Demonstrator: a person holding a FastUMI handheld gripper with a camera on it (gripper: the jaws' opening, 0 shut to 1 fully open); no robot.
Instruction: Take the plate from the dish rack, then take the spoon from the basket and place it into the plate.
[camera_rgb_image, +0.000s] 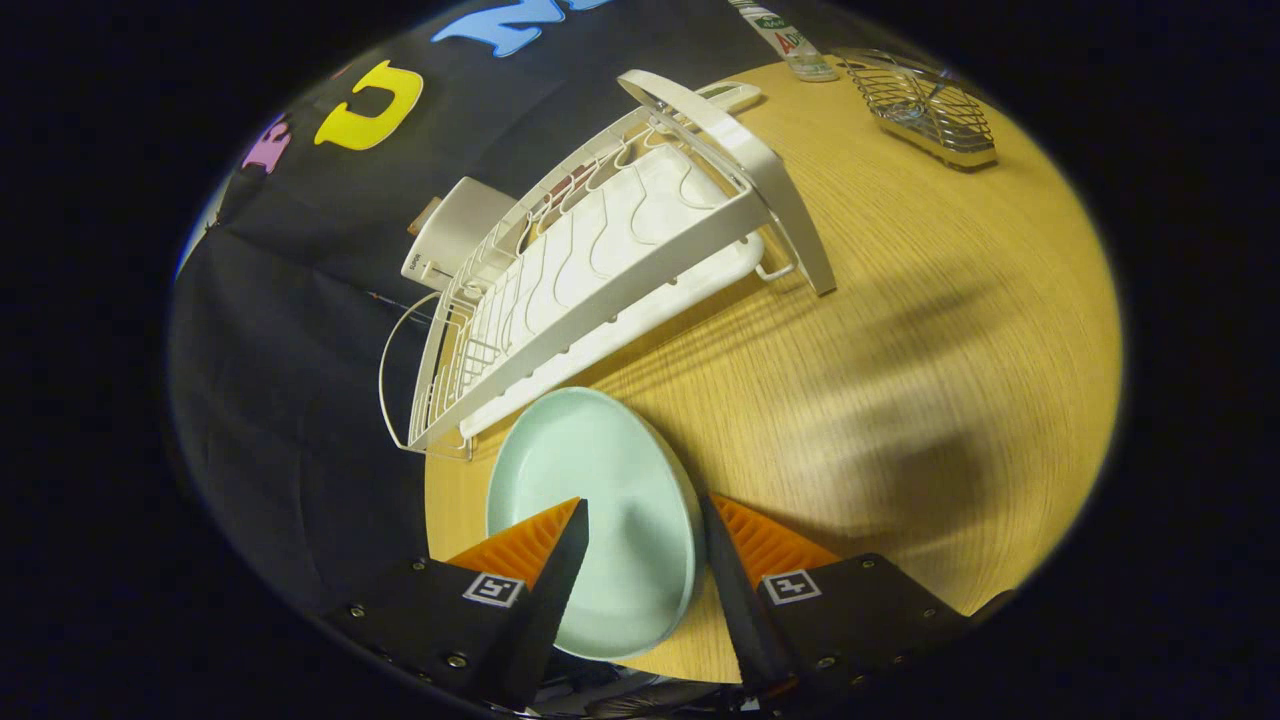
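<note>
A pale green plate (600, 480) lies on the wooden table (900, 380), just in front of the empty white dish rack (600, 270). My gripper (643, 502) is open and straddles the plate's near right rim. One finger is over the plate's inside, the other is outside the rim, and neither presses on it. Far beyond the fingers, at the table's back right, stands a wire basket (930, 105). Something shiny lies in it, too small to make out.
A bottle (795, 40) stands at the table's back edge, next to the basket. A white box (455, 230) sits behind the rack against the black cloth wall. Bare wood stretches between the plate and the basket.
</note>
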